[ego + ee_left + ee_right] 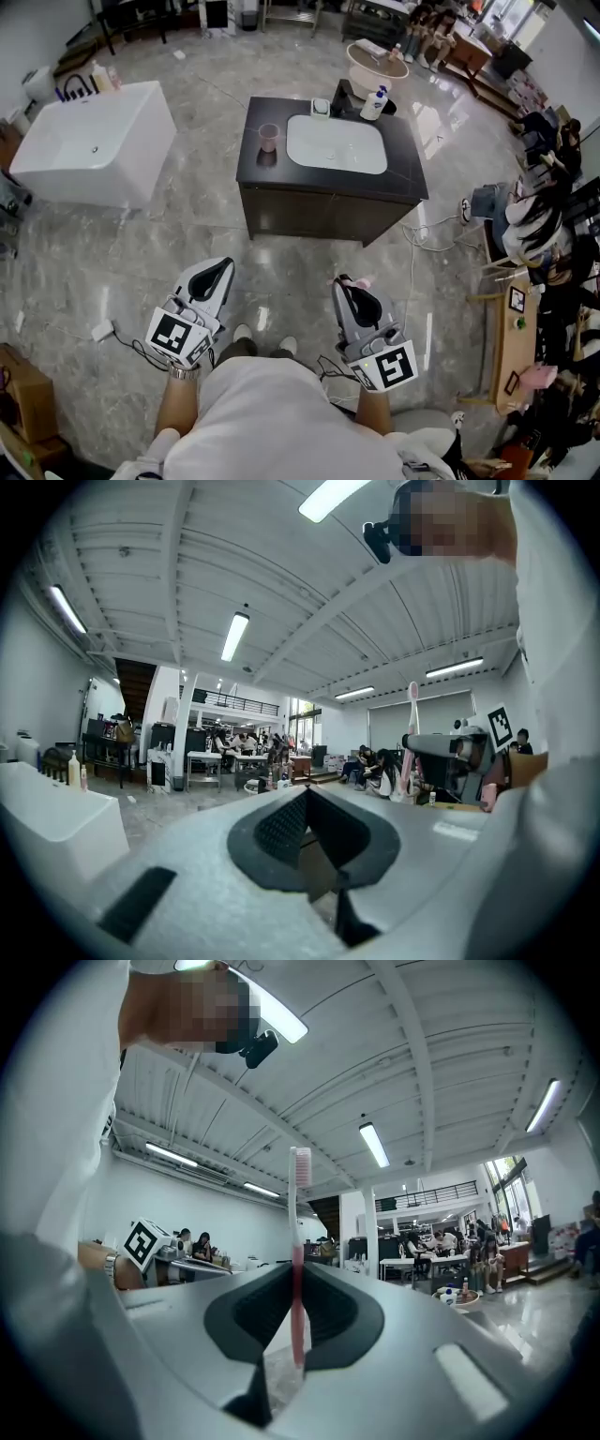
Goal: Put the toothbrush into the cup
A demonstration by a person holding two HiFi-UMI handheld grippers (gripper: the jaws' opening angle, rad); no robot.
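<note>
A pink cup (269, 137) stands on the left part of a dark vanity counter (258, 164), well ahead of me across the floor. Both grippers hang low by my body, far from it. My right gripper (350, 285) (296, 1269) is shut on a pink-and-white toothbrush (299, 1241), which stands upright between the jaws with its bristle head on top. The left gripper view shows that toothbrush (411, 726) off to the right. My left gripper (220, 271) (307, 794) is shut with nothing in it.
A white sink basin (336, 143) fills the counter's middle, with a soap bottle (375, 101) behind it. A white bathtub (89, 141) stands at the left. Several seated people and desks line the right side. A cardboard box (23, 394) sits at the lower left.
</note>
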